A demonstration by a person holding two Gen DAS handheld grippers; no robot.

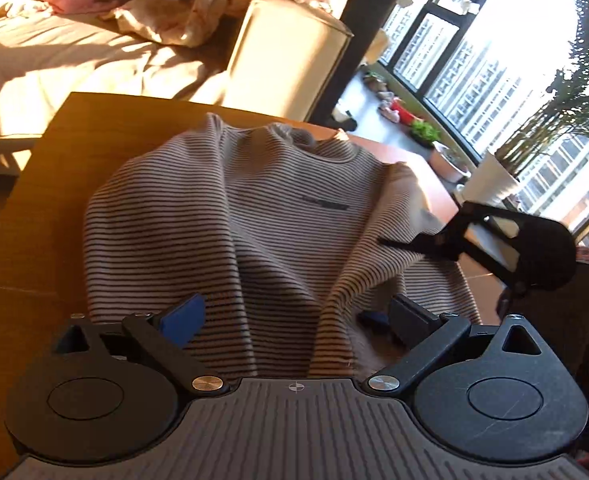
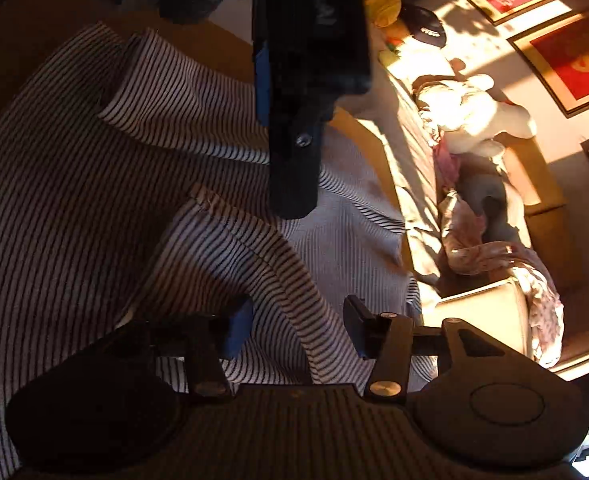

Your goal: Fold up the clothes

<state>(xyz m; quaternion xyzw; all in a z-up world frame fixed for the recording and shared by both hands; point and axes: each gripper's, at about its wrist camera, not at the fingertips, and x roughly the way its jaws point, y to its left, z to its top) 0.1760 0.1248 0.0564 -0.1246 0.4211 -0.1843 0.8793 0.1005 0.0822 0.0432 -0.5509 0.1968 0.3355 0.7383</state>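
- Striped sweater [image 1: 230,216] spread face-up on wooden tabletop [image 1: 46,184], collar at far edge toward sofa [image 1: 74,64], hem nearest the left wrist camera.
- Left gripper [image 1: 294,320] over sweater's hem, fingers [image 1: 184,316] spread wide, a raised ridge of cloth between them, pads not pressing it.
- Right gripper [image 2: 298,328] low over sweater's right sleeve; fingers [image 2: 238,330] partly apart, a fold of striped cloth between them; cannot tell whether pads touch it.
- Seen from the left wrist, right gripper's tips reaching onto sweater's right side.
- Potted plant [image 1: 566,128] and window [image 1: 474,52] beyond sweater's right shoulder.
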